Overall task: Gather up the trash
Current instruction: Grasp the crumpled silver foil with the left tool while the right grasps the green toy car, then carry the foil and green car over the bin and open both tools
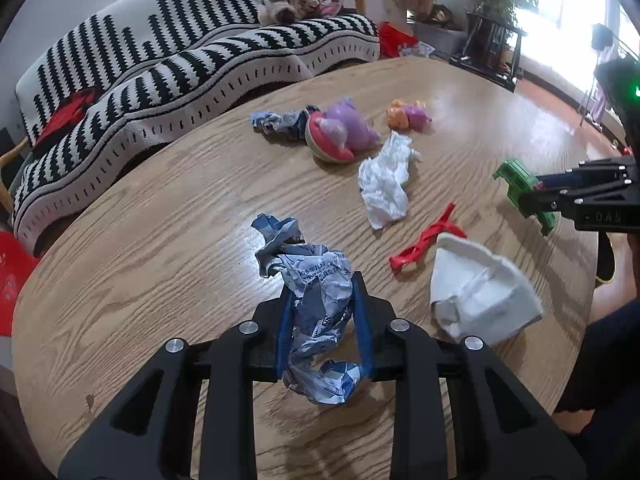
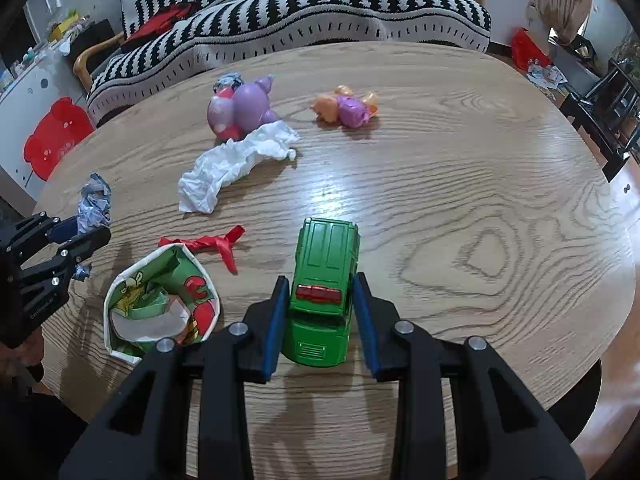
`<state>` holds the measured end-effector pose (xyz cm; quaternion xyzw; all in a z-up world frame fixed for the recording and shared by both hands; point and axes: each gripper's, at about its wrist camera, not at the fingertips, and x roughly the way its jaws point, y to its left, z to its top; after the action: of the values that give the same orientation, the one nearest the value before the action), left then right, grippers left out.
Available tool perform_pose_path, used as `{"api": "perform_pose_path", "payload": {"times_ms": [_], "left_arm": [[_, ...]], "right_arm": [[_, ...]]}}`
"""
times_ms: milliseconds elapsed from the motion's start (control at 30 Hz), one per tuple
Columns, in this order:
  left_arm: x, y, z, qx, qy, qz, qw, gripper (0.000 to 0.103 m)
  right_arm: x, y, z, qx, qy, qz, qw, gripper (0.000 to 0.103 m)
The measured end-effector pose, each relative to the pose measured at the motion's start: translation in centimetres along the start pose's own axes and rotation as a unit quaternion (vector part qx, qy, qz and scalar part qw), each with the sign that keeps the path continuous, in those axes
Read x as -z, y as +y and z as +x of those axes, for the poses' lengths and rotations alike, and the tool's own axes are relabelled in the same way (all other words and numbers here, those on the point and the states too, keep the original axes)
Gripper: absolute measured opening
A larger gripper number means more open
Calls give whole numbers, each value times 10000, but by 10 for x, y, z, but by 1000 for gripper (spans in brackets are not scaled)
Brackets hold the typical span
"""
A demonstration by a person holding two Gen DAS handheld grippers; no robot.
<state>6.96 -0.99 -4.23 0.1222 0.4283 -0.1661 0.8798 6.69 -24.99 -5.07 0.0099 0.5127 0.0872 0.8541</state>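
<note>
My left gripper (image 1: 322,280) is shut on a crumpled blue-and-white printed paper (image 1: 316,308), held just above the wooden table (image 1: 140,248). It also shows in the right wrist view (image 2: 94,204). My right gripper (image 2: 320,278) is shut on a green toy car (image 2: 324,284) that rests on the table. A folded paper box (image 2: 160,304) stands open beside the left gripper; from the left wrist it looks white (image 1: 480,292). A crumpled white tissue (image 1: 386,180), a red burst balloon (image 1: 424,240) and another crumpled printed paper (image 1: 280,122) lie on the table.
A purple-and-red toy (image 1: 344,132) and a small orange-and-pink toy (image 1: 408,116) lie at the far side. A black-and-white striped sofa (image 1: 160,60) stands behind the table. A red stool (image 2: 52,136) stands left of the table, and a black rack (image 2: 608,108) at the right.
</note>
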Motion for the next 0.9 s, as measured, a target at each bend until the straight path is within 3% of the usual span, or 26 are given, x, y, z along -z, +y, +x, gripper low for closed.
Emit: {"api": "perform_pose_path", "payload": {"times_ms": [233,400,667,900], "left_arm": [[-16,-14,-7,7,-18,-129,9999,26],[-38,-46,-16,263,-144,-125,9995,26],[-79,-135,-16,854,-369,173,9955,26],[-106,-243,5,1465,-270,617,9869,27]], "right_arm": [[1,-19,-17,26,-177,138,9997,33],[5,-49,-36,117,-366,392,9985,33],[33,-139,-78,396,-689,1191,9897,33],[86,-243,-116,786,-893,2154,9693,33]]}}
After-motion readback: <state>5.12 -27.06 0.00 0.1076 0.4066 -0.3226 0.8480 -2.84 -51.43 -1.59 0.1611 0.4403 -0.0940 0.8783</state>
